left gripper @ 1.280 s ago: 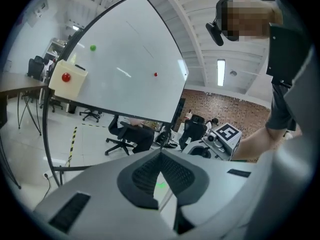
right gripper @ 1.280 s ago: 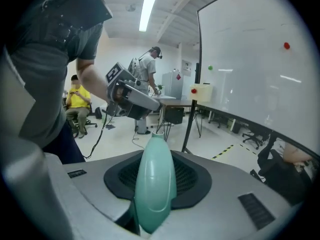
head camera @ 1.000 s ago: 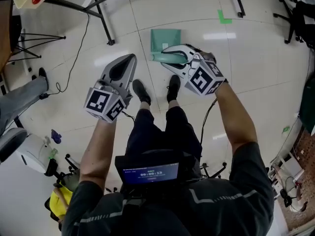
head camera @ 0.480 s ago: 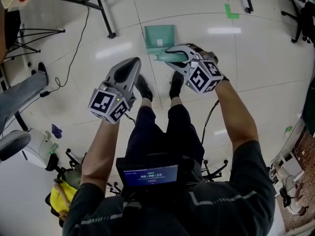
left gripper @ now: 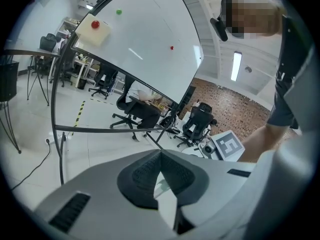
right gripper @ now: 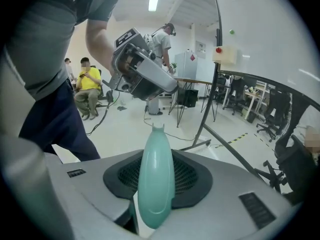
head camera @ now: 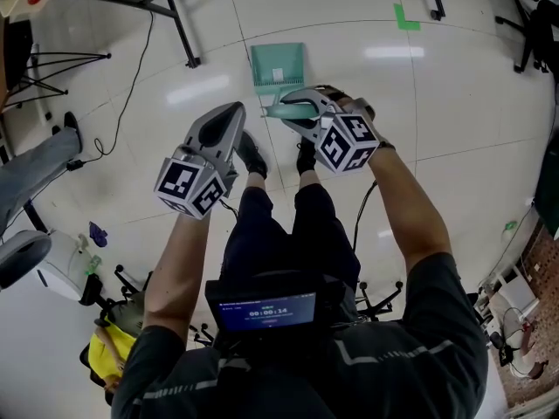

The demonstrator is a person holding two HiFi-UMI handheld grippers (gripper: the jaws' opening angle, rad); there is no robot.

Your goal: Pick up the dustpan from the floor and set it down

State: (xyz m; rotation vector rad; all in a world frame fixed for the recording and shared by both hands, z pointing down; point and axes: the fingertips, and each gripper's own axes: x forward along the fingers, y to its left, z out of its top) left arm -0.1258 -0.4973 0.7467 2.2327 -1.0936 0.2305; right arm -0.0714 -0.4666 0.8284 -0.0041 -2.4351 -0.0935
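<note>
Fingers (right gripper: 192, 176) of my right gripper (head camera: 288, 105) pinch the teal dustpan (head camera: 278, 64) by its handle (right gripper: 156, 181). Jaws just eased a bit wider, handle between them. Pan end sticks out ahead of that gripper, low over the white floor (head camera: 437, 103), just past my shoes (head camera: 251, 155). Touching floor or not, can't tell. Left gripper (head camera: 229, 112) sits beside it, pads (left gripper: 142, 176) pressed together at the tips, empty.

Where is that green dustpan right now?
In the head view the dustpan is at top centre, just ahead of the person's shoes, with its handle clamped in the right gripper.
</note>
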